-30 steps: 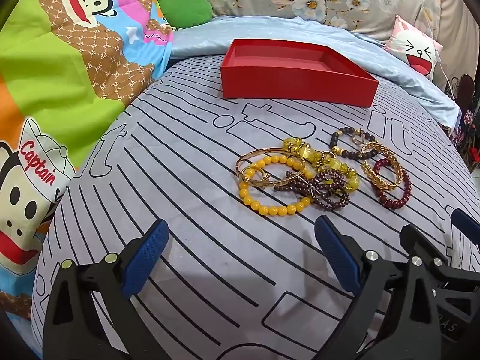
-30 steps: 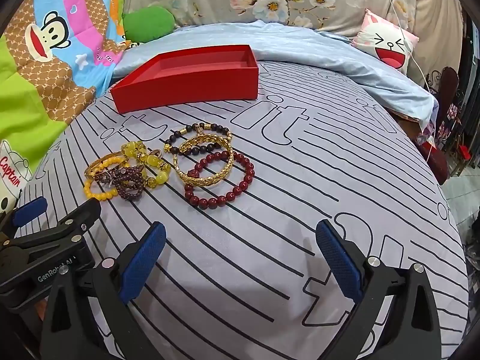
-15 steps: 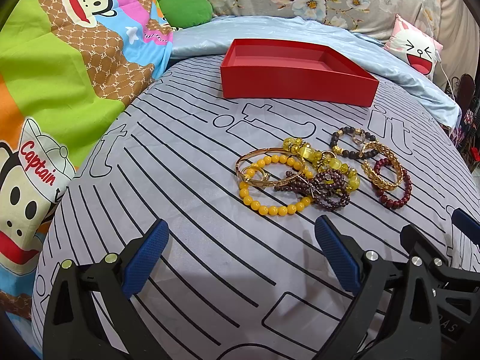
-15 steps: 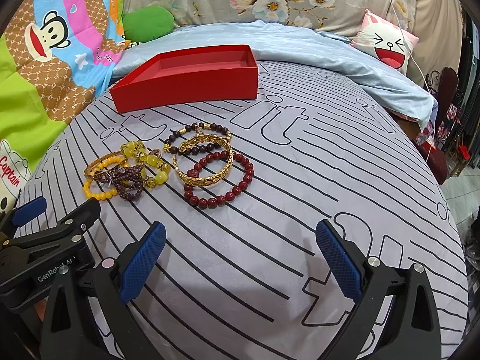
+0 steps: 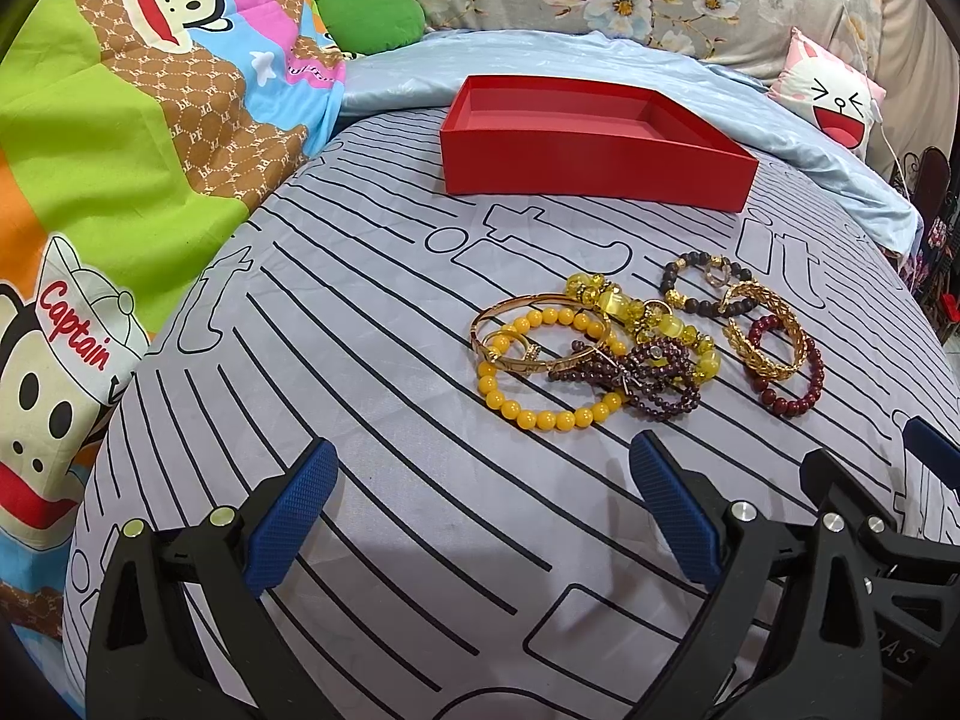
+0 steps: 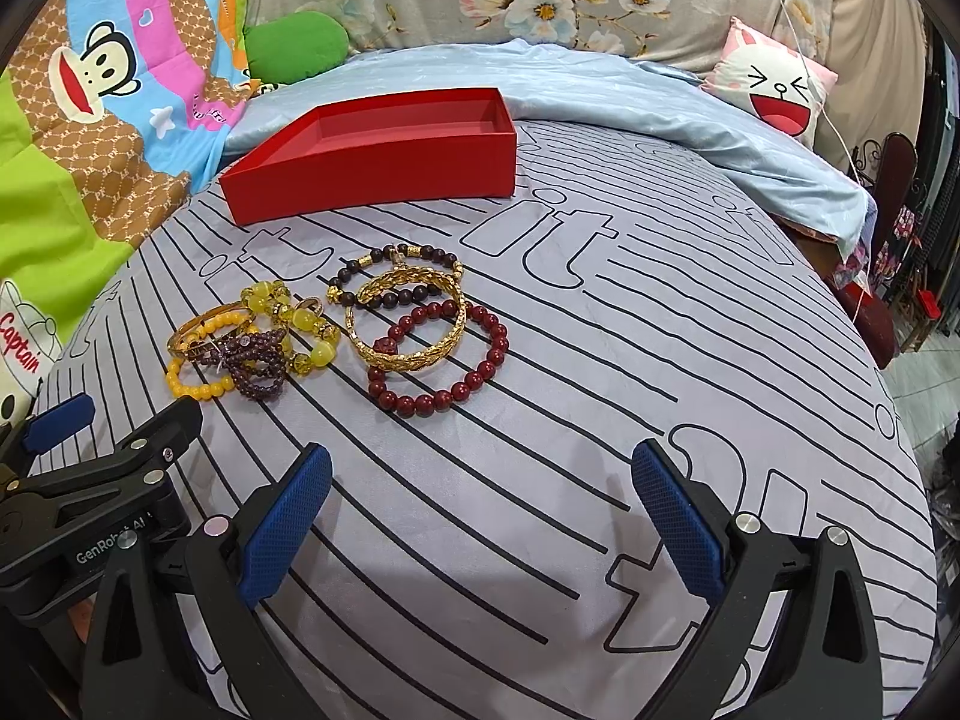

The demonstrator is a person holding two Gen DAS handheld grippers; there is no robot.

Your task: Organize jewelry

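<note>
Several bracelets lie in a loose pile on a grey striped sheet [image 5: 360,420]: a yellow bead bracelet [image 5: 543,414], a gold bangle [image 5: 528,305], a purple bead bracelet [image 5: 654,369], a gold chain bracelet [image 6: 414,354] and a dark red bead bracelet [image 6: 444,396]. An empty red box [image 5: 588,165] stands behind them, also in the right wrist view [image 6: 372,165]. My left gripper [image 5: 486,516] is open and empty, just short of the pile. My right gripper [image 6: 480,516] is open and empty, near the red beads.
A monkey-print blanket [image 5: 120,150] lies at the left. A light blue quilt [image 6: 660,114], a green cushion [image 5: 369,18] and a pink face pillow [image 6: 774,90] sit behind the box. The bed's edge drops off at the right [image 6: 888,330].
</note>
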